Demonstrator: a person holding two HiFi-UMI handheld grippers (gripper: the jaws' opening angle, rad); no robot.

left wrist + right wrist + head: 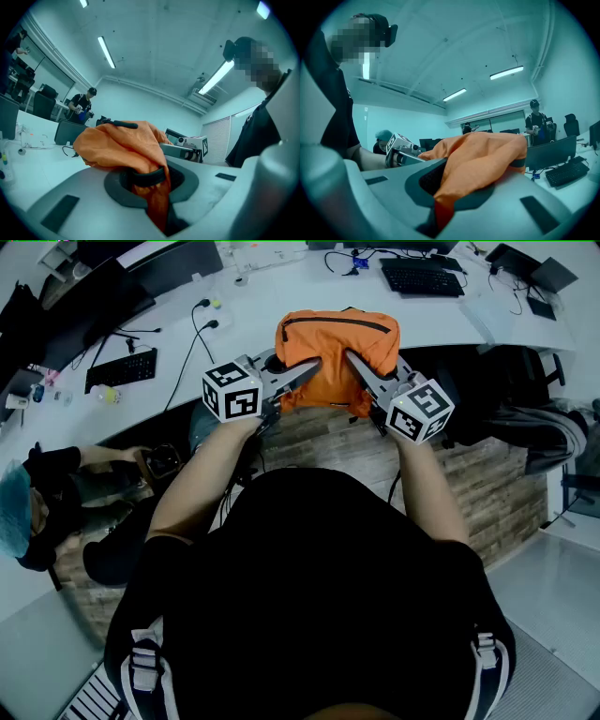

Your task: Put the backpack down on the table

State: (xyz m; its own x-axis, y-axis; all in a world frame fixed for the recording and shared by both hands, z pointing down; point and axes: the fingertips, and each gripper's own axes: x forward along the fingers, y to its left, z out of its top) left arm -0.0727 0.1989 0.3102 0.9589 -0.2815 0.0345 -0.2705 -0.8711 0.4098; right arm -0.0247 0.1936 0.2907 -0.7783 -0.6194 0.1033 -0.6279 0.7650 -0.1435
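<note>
Backpack [337,343], orange, is held up between the two grippers at the near edge of the white table [272,292]. Its top half shows against the tabletop and its lower half hangs in front of the wood-panelled face below. I can't tell from here whether it touches the top.

The left gripper [305,374] comes in from the left side of the bag. Its jaws are pinched together on a fold of orange cloth, with a black strap [147,177] of the bag lying across them. The right gripper [359,367] comes in from the other side, its jaws likewise clamped tight on a bunch of the cloth. Both point roughly level, angled towards each other, so the bag sags between them. A black zip [336,322] runs across the upper front of the bag.

On the table beyond, a black keyboard [422,279] lies well behind the bag to the right, and another keyboard [122,368] sits off to the left among cables. A seated person [42,507] in a teal cap is low at the left.
</note>
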